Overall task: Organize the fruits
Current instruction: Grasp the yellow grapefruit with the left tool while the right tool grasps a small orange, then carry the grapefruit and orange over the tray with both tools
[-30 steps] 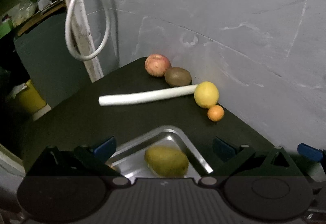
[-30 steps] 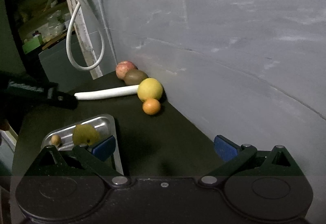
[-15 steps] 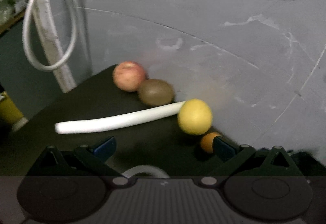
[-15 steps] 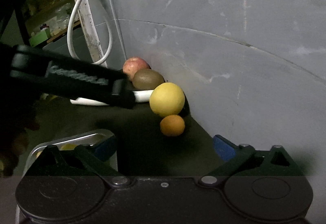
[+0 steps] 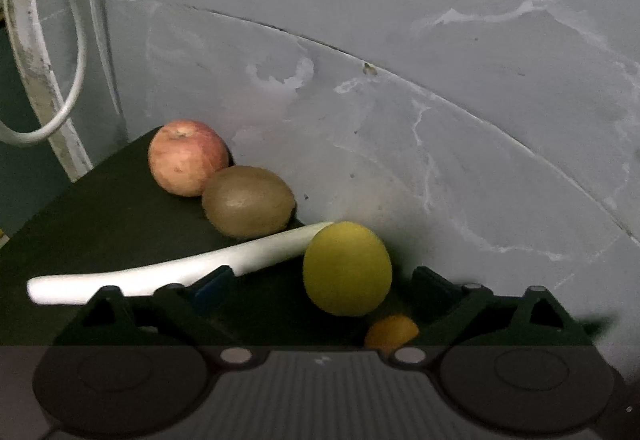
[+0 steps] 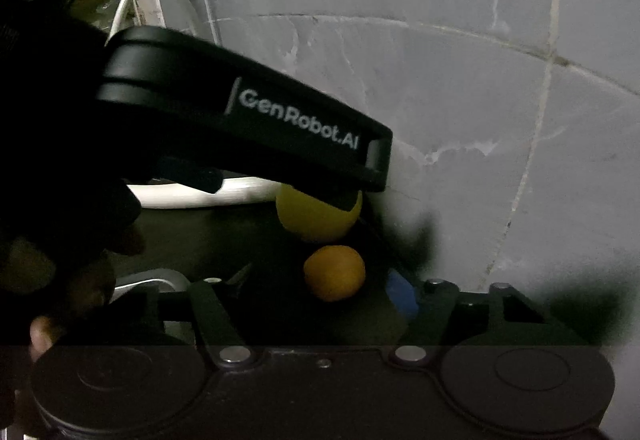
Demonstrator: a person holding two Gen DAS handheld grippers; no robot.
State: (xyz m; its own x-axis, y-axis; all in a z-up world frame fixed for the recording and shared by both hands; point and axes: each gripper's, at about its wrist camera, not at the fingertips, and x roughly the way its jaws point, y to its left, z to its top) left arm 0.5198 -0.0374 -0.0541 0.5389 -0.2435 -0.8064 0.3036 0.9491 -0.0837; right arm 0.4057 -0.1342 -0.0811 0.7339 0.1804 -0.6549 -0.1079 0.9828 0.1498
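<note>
A: Fruits along the grey wall [image 5: 440,80] — where in the left wrist view?

B: Four run from middle left toward lower centre on the dark tabletop [image 5: 100,208]: a red apple [image 5: 187,157] touching a brown kiwi [image 5: 248,200], then a yellow lemon [image 5: 346,268], then a small orange [image 5: 390,332] half hidden at the lower edge. A white stalk [image 5: 172,272] lies from the left edge up to the lemon.

A: And the left hand-held gripper [image 5: 320,292]?

B: Jaws spread wide, nothing between the pads; the lemon sits in the gap's line, the orange by the right finger [image 5: 434,286].

A: From the right wrist view?

B: The left tool's black body crosses the upper left of frame, slanting down to the right over the lemon [image 6: 320,218]. The right hand-held gripper [image 6: 320,288] is also open and empty, low near the tabletop, with the orange [image 6: 334,272] between its fingers, apart from the blue pad [image 6: 402,296]. A metal tray rim [image 6: 152,282] shows lower left.
</note>
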